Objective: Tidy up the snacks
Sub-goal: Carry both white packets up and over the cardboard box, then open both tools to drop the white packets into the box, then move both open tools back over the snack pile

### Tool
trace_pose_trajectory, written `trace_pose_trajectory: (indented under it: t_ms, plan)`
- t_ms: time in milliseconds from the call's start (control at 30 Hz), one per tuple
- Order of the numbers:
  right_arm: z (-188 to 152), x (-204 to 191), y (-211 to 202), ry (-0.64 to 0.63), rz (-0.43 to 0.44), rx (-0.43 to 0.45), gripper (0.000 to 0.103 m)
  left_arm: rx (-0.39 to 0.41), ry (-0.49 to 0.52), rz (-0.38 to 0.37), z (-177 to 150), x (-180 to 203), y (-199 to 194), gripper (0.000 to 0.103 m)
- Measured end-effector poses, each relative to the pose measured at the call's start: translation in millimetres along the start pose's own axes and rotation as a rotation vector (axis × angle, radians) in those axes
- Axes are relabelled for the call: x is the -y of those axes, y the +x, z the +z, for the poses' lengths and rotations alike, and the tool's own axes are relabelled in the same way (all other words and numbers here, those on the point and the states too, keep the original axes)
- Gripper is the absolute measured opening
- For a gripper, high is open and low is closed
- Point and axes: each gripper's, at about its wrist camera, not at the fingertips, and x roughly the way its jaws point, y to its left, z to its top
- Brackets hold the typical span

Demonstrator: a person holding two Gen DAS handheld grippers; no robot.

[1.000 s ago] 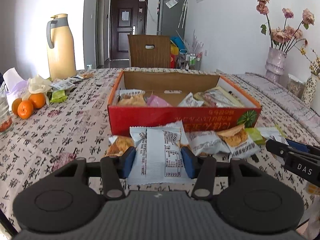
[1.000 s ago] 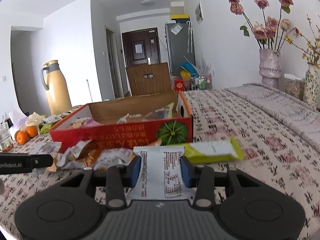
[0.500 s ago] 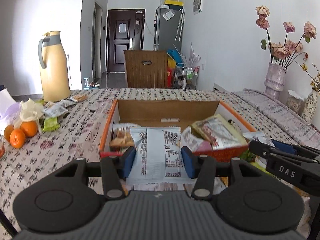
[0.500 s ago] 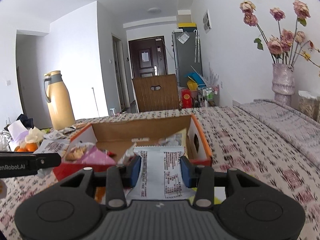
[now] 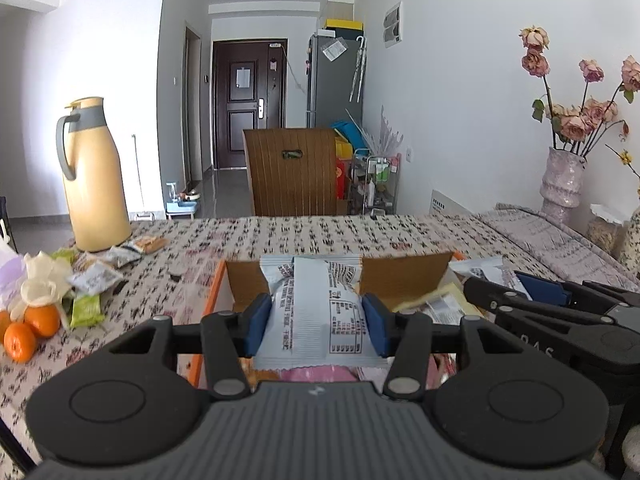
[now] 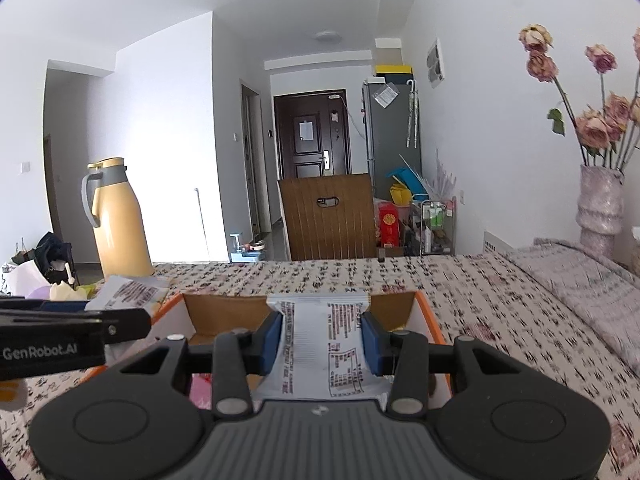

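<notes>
My left gripper [image 5: 316,322] is shut on a pale blue-white snack packet [image 5: 316,308] and holds it over the left part of the cardboard snack box [image 5: 404,276]. My right gripper [image 6: 322,344] is shut on a like packet [image 6: 324,344] over the same box [image 6: 224,312], whose rim is orange. Pink and other packets lie inside the box. The right gripper shows at the right in the left wrist view [image 5: 560,312]; the left gripper shows at the left in the right wrist view [image 6: 68,328].
A yellow thermos jug [image 5: 94,176] stands at the table's far left, with loose snack packets [image 5: 96,276] and oranges [image 5: 34,326] near it. A vase of dried roses [image 5: 562,176] stands far right. A brown chair back [image 5: 292,172] is behind the table.
Both grippers have risen and moved forward with their packets, from in front of the box to above its inside. The loose packets in front of the box have dropped out of view.
</notes>
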Motion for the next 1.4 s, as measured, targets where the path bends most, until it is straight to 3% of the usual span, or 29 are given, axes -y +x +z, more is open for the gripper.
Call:
trace_pose_trajectory:
  t_ms: [233,500,867,967,1033,1100,1133,1200,1400]
  plan:
    - [11,-2,30,-0.001,0.005,0.003,0.041,0.002,-0.021,0.019,13,-1,30,0.051]
    - [-1,-2,56,-0.002,0.014,-0.053,0.041,-0.045,-0.059,0.033,2,-14,63,0.051]
    - [-13,0,65,0.005,0.040,-0.112,0.043,-0.064,-0.052,0.000,-10,-18,70,0.052]
    - [-13,2,65,0.015,0.024,-0.112,0.050,-0.054,-0.063,0.011,-10,-20,68,0.069]
    - [-13,5,64,0.025,0.018,-0.110,0.066,-0.039,-0.069,0.024,-9,-20,66,0.092]
    - [-13,8,62,0.038,0.006,-0.102,0.084,-0.014,-0.081,0.042,-9,-22,61,0.103]
    - [-13,10,62,0.047,-0.010,-0.097,0.093,-0.007,-0.089,0.048,-8,-23,60,0.103]
    - [-12,15,63,0.065,-0.020,-0.099,0.101,-0.009,-0.106,0.044,-7,-26,60,0.103]
    - [-12,19,64,0.085,-0.019,-0.100,0.102,-0.016,-0.111,0.054,-7,-27,60,0.103]
